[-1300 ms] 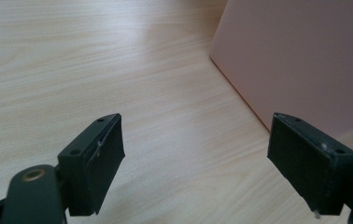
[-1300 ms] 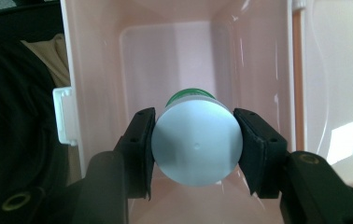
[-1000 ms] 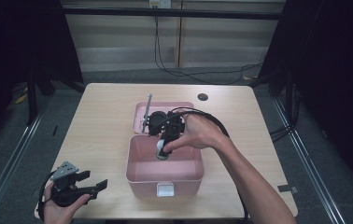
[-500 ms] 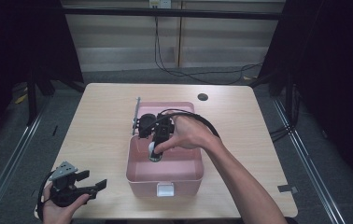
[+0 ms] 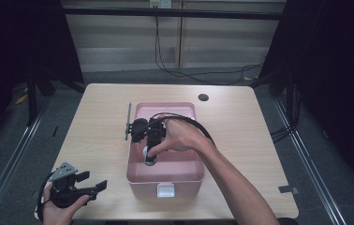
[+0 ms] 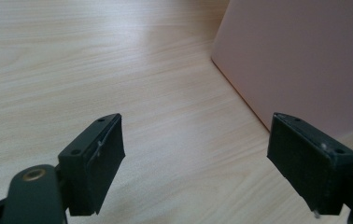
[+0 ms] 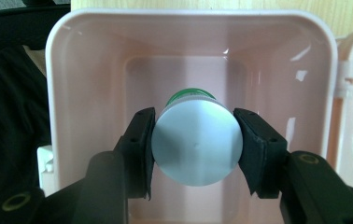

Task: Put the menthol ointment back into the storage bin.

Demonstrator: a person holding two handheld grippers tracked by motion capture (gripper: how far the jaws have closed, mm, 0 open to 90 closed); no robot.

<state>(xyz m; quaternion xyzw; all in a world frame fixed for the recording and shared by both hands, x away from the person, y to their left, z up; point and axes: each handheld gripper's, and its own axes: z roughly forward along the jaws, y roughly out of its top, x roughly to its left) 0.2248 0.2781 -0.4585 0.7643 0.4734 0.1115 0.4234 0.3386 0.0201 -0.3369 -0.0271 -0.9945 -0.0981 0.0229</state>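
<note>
A cylindrical can (image 7: 197,142) with a plain silver end and a green band hangs inside the pink bin (image 7: 188,51), its long axis pointing straight down toward the bin floor, flat end facing up. The right hand-held gripper (image 7: 196,145) pinches it across its sides. No label or writing can be read. On the worktop (image 5: 95,126) beside the bin, the left hand-held gripper (image 6: 195,172) rests with jaws spread, holding nothing

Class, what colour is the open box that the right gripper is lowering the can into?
The box is pale pink, seen best in the right gripper view.
</note>
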